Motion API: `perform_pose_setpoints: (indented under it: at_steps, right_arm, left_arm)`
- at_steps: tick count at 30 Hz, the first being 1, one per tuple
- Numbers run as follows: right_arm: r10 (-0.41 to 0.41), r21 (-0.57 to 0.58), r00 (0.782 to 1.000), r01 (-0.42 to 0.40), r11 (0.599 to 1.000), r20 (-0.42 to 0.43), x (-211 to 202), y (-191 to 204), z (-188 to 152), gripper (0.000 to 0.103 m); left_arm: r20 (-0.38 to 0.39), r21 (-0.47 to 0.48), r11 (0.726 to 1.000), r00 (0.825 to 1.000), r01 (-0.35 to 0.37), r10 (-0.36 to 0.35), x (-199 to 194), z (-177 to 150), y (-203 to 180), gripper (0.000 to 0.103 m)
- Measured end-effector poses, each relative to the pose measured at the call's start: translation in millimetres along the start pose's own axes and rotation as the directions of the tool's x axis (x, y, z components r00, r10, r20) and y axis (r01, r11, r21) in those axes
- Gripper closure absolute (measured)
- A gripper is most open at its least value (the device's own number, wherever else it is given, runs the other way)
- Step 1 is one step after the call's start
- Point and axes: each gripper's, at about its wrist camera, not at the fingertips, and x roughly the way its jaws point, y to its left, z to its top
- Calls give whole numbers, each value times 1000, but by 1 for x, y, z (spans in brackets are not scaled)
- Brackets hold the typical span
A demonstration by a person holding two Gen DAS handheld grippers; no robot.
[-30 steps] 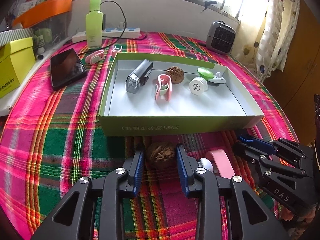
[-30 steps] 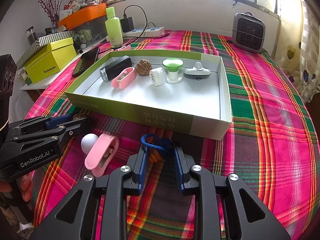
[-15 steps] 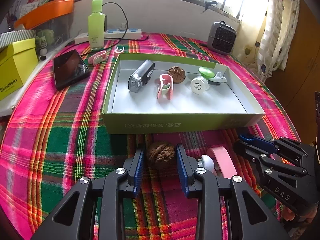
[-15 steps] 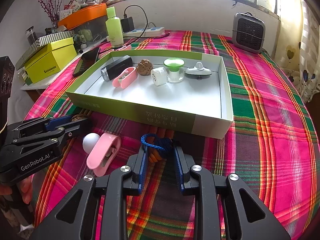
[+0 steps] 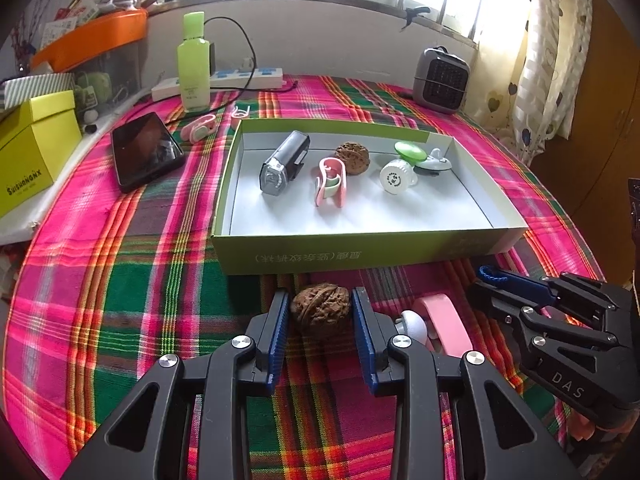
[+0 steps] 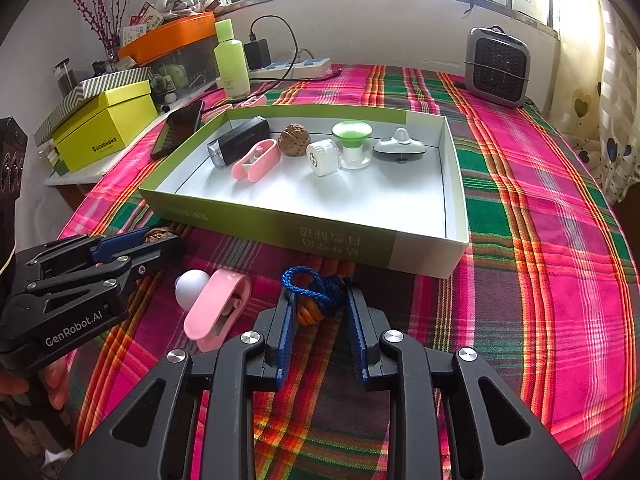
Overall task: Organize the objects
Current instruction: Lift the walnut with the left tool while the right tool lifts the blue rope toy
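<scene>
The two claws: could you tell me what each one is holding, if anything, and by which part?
The left claw grips the walnut by its two sides. The right claw closes on the blue cord loop and its orange piece, by the sides.

Tabletop cover [image 5: 120, 300]: we see woven plaid cloth, matt, with a coarse visible weave.
Box [image 5: 360, 254]: we see smooth cardboard, green outside, white and slightly sheeny inside.
Walnut [image 5: 320, 309]: rough, wrinkled brown shell, matt.
Pink clip [image 6: 218, 309]: smooth plastic with a soft shine.
Blue cord [image 6: 316, 286]: braided fibre, matt.
Left tool [image 5: 320, 314]: we see matt black plastic, ribbed blue pads, bright metal screws.
Phone [image 5: 144, 150]: glossy black glass.
</scene>
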Motion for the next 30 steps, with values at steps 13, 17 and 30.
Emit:
perform_pose_setpoints:
  at_steps: [13,17,30]
  right_arm:
    - [18,0,1000,-18,1000,0,-1,5,0,77]
    - [22,2,1000,-22,1000,0,-1,6,0,77]
    - [42,2,999,-42,999,29,-9,8,5,77]
  left_arm:
    - [5,17,1000,1000,13,-13,-2,-1,-3,74]
    - [3,14,1000,1000,14,-14,-1,-1,-3,74]
    - [25,24,1000,1000,12,-12,-7,5,-3,74]
